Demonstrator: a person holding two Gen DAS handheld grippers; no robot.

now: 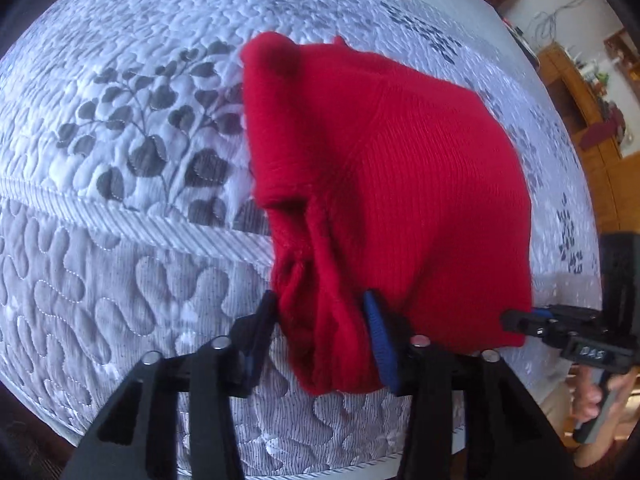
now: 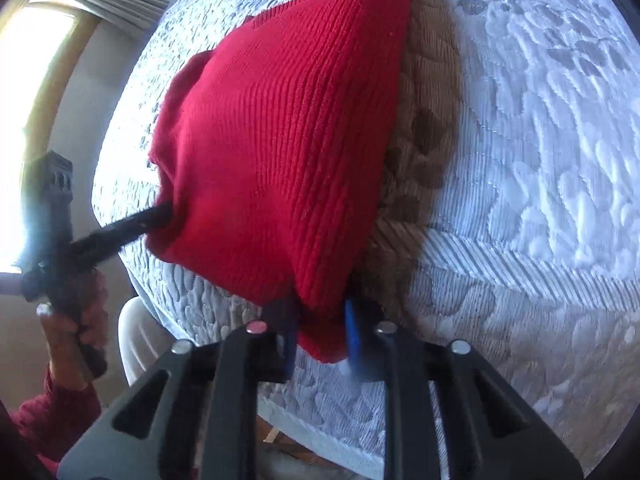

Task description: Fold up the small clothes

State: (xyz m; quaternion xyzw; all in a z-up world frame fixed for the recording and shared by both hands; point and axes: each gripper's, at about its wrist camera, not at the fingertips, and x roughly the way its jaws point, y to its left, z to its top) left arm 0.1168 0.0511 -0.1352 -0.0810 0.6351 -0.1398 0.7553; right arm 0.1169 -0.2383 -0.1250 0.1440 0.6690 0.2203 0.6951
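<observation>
So, a red knit garment (image 1: 384, 184) is being held up over a bed covered by a white quilt (image 1: 120, 128) stitched with grey leaf patterns. Ribbed knit can be seen across most of its face, and the cloth is bunched into folds near the lower left corner in the left wrist view.

That bunched corner sits between the fingers of the left tool (image 1: 324, 332), and the blue pad (image 1: 380, 344) on one finger is pressed right against the fabric, so the cloth is gripped there. The other bottom corner is pinched by the right tool (image 2: 320, 332), clamped down tight on a narrow bit of hem. In the left wrist view the right tool (image 1: 520, 320) is seen coming in from the side, touching the garment's lower right edge, with a hand (image 1: 596, 396) wrapped around its handle.

From the right wrist view, the garment (image 2: 280, 140) hangs in a rough triangle, its far end up toward the top. A brown shadowed patch is cast on the quilt (image 2: 540, 160) just beside it. The left tool's fingers (image 2: 132, 224) are poked into the far edge, held by a hand (image 2: 80, 320) with a dark red sleeve (image 2: 48, 416) below it.
</observation>
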